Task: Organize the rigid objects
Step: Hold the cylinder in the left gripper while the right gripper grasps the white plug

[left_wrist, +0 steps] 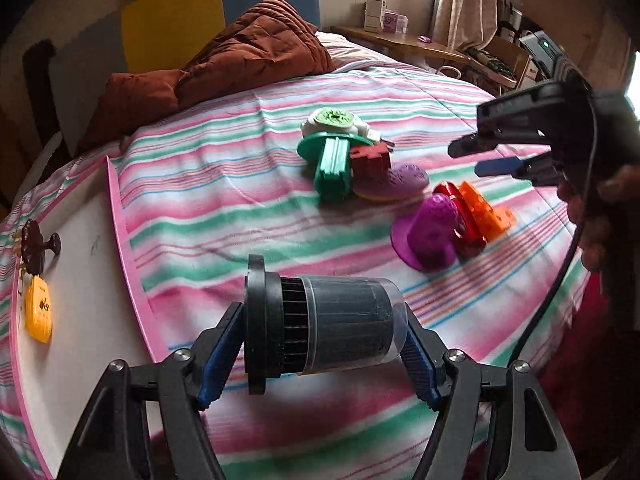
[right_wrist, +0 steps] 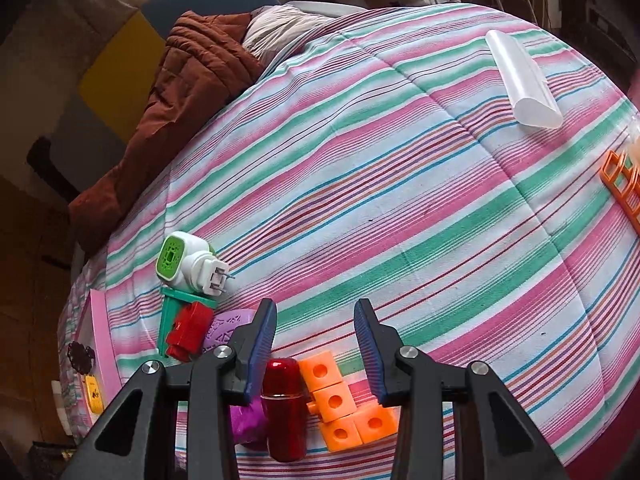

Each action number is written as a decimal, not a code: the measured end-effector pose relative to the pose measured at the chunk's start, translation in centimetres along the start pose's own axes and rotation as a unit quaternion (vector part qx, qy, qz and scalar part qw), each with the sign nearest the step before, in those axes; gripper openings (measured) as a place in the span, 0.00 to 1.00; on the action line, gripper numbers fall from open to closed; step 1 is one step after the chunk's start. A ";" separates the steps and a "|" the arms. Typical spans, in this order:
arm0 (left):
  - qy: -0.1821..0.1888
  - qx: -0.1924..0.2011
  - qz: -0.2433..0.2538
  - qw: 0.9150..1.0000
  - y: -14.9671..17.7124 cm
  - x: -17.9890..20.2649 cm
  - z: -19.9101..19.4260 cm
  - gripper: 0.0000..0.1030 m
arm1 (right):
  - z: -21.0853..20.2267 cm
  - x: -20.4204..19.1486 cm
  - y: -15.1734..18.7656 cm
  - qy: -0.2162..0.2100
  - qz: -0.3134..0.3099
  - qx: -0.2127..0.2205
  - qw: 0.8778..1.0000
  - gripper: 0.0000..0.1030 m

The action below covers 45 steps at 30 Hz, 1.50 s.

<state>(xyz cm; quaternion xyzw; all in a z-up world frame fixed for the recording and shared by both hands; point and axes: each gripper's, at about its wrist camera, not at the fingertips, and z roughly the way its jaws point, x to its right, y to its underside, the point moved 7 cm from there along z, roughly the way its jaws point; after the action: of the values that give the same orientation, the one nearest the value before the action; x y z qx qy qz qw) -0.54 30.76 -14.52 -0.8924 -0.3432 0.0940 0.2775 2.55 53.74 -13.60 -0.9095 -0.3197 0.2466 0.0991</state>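
My left gripper [left_wrist: 320,340] is shut on a dark cylinder with a black flanged cap and clear sleeve [left_wrist: 320,324], held sideways above the striped bedspread beside a white tray with a pink rim [left_wrist: 116,216]. My right gripper [right_wrist: 316,344] is open and empty, above a red capsule [right_wrist: 282,408] and orange linked cubes [right_wrist: 340,404]; it also shows in the left wrist view [left_wrist: 480,156]. A pile holds a white-green plug [left_wrist: 334,122], a green piece [left_wrist: 332,168], a red block [left_wrist: 370,160], a purple disc [left_wrist: 394,182] and a magenta cup [left_wrist: 430,236].
The tray holds a brown knob [left_wrist: 36,246] and a yellow piece [left_wrist: 38,308]. A brown quilt [left_wrist: 224,60] lies at the head of the bed. A clear tube [right_wrist: 522,80] and an orange grid piece [right_wrist: 622,184] lie to the right. A wooden shelf [left_wrist: 400,42] stands behind.
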 end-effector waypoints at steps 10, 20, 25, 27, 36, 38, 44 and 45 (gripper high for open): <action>0.001 -0.002 0.003 1.000 2.8 0.0 0.8 0.69 | 0.6 -0.5 0.9 0.061 -0.055 -0.005 0.997 0.21; -0.005 0.017 0.006 1.000 3.1 -0.1 0.8 0.68 | 0.2 -2.3 1.1 -0.010 -0.055 -0.001 0.998 0.23; -0.005 0.023 0.007 1.000 3.2 -0.1 0.7 0.68 | 0.2 -4.0 1.0 -0.025 -0.062 -0.004 0.998 0.23; -0.005 0.025 0.008 1.000 3.2 0.0 0.7 0.68 | 0.4 -5.3 0.8 -0.032 -0.074 -0.011 0.997 0.23; -0.003 0.027 0.005 1.000 3.2 0.0 0.6 0.68 | 3.6 -11.8 -2.8 -0.012 -0.149 0.004 0.989 0.49; -0.003 0.027 0.004 1.000 3.2 0.0 0.6 0.68 | 5.2 -12.7 -3.3 0.002 -0.169 -0.011 0.986 0.49; -0.002 0.029 0.004 1.000 3.1 0.1 0.6 0.68 | 8.2 -13.9 -3.5 0.005 -0.193 -0.039 0.980 0.63; -0.002 0.029 0.004 1.000 3.2 0.1 0.6 0.68 | 8.5 -14.0 -3.4 0.001 -0.195 -0.046 0.980 0.62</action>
<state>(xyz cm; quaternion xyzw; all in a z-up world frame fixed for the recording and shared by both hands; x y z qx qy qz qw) 1.11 29.15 -16.77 -0.8851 -0.3377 0.1068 0.3021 -13.08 47.77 -14.37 -0.8337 -0.5014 0.2068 0.1040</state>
